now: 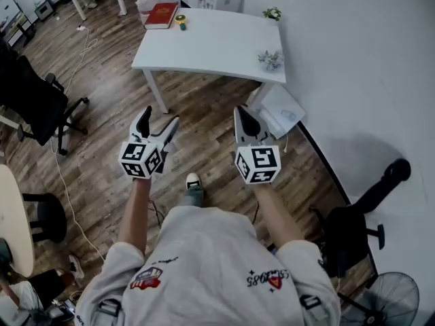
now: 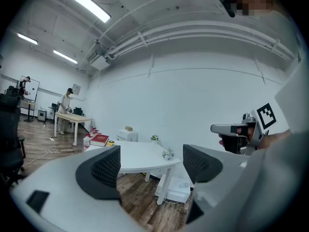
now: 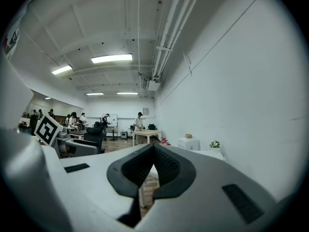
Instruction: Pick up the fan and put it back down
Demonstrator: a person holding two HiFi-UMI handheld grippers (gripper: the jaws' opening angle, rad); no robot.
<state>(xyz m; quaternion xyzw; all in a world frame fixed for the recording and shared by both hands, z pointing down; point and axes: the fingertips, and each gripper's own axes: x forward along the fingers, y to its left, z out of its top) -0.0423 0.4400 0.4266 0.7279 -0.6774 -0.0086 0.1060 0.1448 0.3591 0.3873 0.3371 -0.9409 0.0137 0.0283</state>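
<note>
Looking steeply down on a wood floor [image 1: 102, 148] beside a white wall [image 1: 367, 66]. Ahead, a white tabletop [image 1: 217, 46] carrying a red book [image 1: 161, 15] at its far left corner and a small plant [image 1: 270, 60] at its right edge. To the left, a black office chair [image 1: 37, 100]; to the right against the wall, another black chair [image 1: 346, 240].

At the bottom right corner, behind the person's right side and just past that second chair: the fan [image 1: 393, 296], shown only as part of a round dark wire grille. Stand and base out of frame.

Held out in front at about waist level, well apart from the fan:
- left claw [image 2: 152, 166], spread wide, empty, only tabletop and floor between the pads
- right claw [image 3: 153, 153], pressed fully together on nothing

Neither one turned toward the fan; task apparently not yet started.

Likely handling, judged from the grille alone: probably a standing fan, fairly light but top-heavy and prone to swing or tip once lifted. Thin grille wires likely to bend and too springy for a firm hold. Better to take hold on the rigid stem or a rear handle, if present, with the second claw steadying lower down. Right claw to be released first.
</note>
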